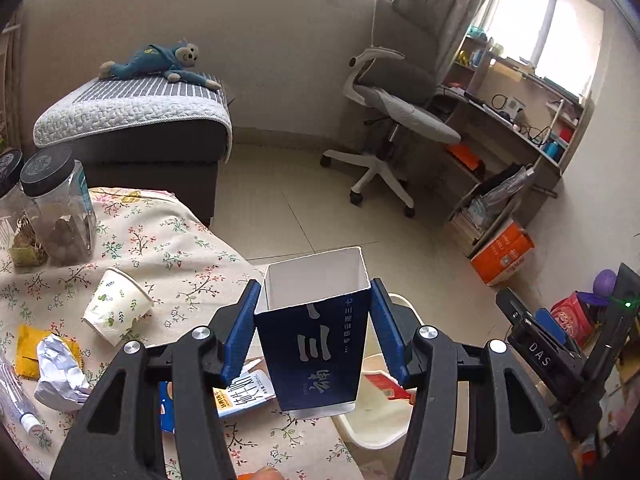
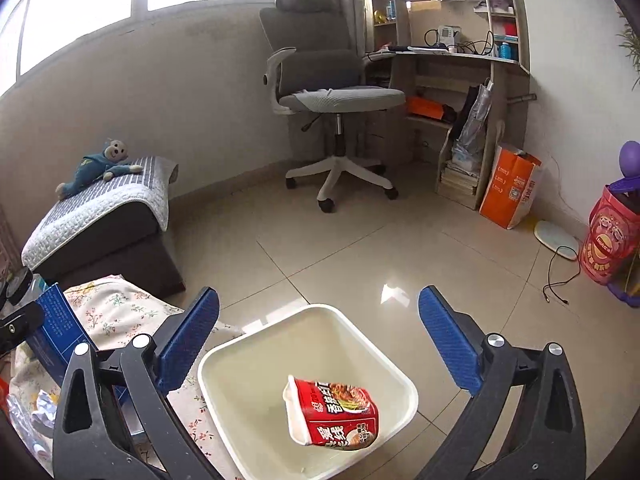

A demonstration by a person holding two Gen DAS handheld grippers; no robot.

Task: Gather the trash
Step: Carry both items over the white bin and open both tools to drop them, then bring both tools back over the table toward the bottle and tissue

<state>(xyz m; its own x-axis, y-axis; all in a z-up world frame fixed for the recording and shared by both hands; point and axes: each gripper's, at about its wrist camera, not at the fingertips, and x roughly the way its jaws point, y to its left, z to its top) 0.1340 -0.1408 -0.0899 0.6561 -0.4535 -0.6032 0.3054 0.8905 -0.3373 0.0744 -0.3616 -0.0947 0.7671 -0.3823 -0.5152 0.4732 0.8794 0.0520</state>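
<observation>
My left gripper (image 1: 316, 320) is shut on a dark blue open-topped carton (image 1: 320, 344), held upright over the table edge near the white bin (image 1: 380, 420). The same blue carton (image 2: 56, 328) shows at the left of the right wrist view. My right gripper (image 2: 320, 340) stands wide open above the white bin (image 2: 240, 360), nothing between its pads. A red instant-noodle cup (image 2: 332, 416) lies on its side within the bin's opening. On the floral tablecloth (image 1: 180, 248) lie a paper cup (image 1: 116, 308), crumpled paper (image 1: 60, 368), a yellow wrapper (image 1: 28, 352) and a flat package (image 1: 244, 396).
Two jars with black lids (image 1: 60, 208) stand at the table's back left. A sofa with a plush monkey (image 1: 156, 60), an office chair (image 2: 332, 88), a desk with shelves (image 2: 460, 60), an orange bag (image 2: 512, 188) and a red drum (image 2: 612, 240) ring the tiled floor.
</observation>
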